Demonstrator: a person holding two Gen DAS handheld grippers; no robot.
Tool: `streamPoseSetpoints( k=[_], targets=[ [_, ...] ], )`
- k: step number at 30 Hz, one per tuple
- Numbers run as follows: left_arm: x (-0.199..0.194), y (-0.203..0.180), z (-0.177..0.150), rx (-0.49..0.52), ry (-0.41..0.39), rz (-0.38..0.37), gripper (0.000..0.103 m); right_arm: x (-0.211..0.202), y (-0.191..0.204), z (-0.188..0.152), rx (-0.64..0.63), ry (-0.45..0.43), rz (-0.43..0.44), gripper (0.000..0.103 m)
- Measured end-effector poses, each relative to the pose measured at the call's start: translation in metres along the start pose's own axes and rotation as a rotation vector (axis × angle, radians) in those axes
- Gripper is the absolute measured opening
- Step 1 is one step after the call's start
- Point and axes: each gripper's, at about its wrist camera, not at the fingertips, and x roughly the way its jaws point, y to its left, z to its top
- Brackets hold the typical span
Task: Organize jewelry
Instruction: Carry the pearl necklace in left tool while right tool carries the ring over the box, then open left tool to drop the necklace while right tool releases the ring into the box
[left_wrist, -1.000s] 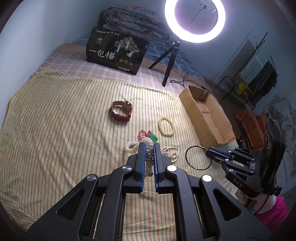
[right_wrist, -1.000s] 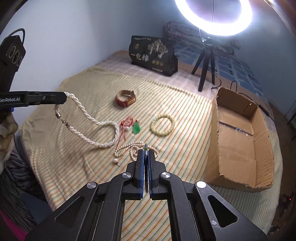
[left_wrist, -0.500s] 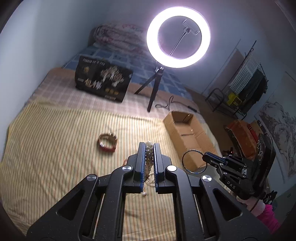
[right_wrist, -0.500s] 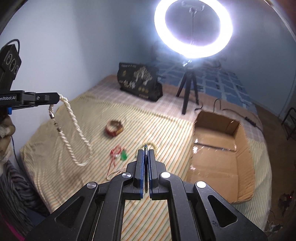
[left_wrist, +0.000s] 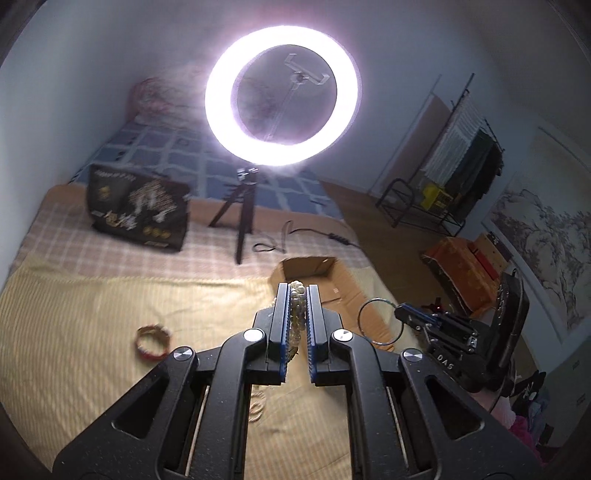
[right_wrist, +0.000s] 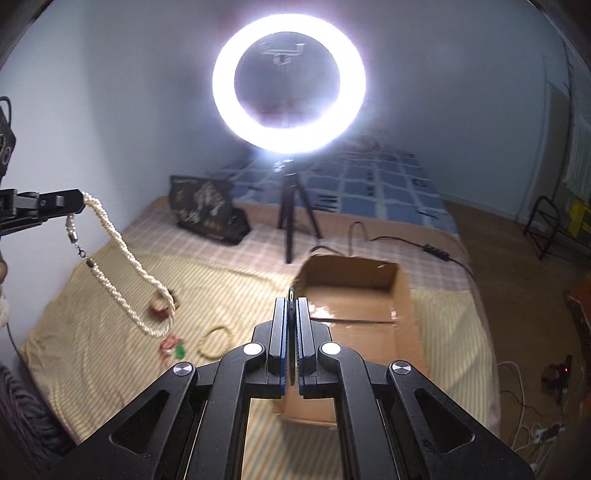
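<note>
My left gripper is shut on a twisted pearl necklace. In the right wrist view the necklace hangs from that gripper high above the striped blanket. My right gripper is shut on a thin dark bangle, seen edge-on here and as a ring in the left wrist view. An open cardboard box lies ahead of the right gripper. On the blanket lie a red-brown bracelet, a pale bead bracelet and a red cord with a green pendant.
A lit ring light on a tripod stands behind the box, its cable running right. A black gift bag stands at the back left. More beads lie under the left gripper. The bed edge drops to the floor on the right.
Both grippers have risen and tilted up. The necklace has lifted fully off the blanket and now hangs free. The box has come closer in front of the right gripper.
</note>
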Motion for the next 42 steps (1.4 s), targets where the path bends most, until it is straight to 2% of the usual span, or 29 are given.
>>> streamPoseSetpoints(
  k=[5,14,20,27,33,35,36,37,42],
  targets=[
    [0.027,-0.030,0.011,0.007,0.009,-0.059,0.006,0.002,-0.020,0.002,0.030,-0.006,-0.048,0.002],
    [0.082,-0.075,0.020,0.023,0.057,-0.109,0.006,0.008,-0.056,-0.005,0.091,0.014,-0.098,0.002],
    [0.121,-0.089,0.015,0.023,0.110,-0.099,0.006,0.018,-0.073,-0.012,0.130,0.041,-0.114,0.002],
    [0.162,-0.086,0.001,0.026,0.179,-0.046,0.006,0.034,-0.083,-0.021,0.160,0.089,-0.107,0.002],
    [0.177,-0.082,-0.006,0.035,0.225,-0.028,0.006,0.044,-0.082,-0.030,0.154,0.135,-0.105,0.003],
    [0.175,-0.082,-0.006,0.048,0.223,-0.017,0.015,0.045,-0.079,-0.030,0.146,0.142,-0.121,0.012],
    [0.173,-0.082,-0.006,0.054,0.221,-0.011,0.027,0.045,-0.078,-0.030,0.140,0.142,-0.136,0.028],
    [0.171,-0.081,-0.006,0.058,0.215,-0.009,0.028,0.043,-0.078,-0.030,0.138,0.136,-0.150,0.041],
    [0.161,-0.071,-0.006,0.065,0.201,0.016,0.028,0.040,-0.080,-0.028,0.154,0.120,-0.148,0.042]
  ],
)
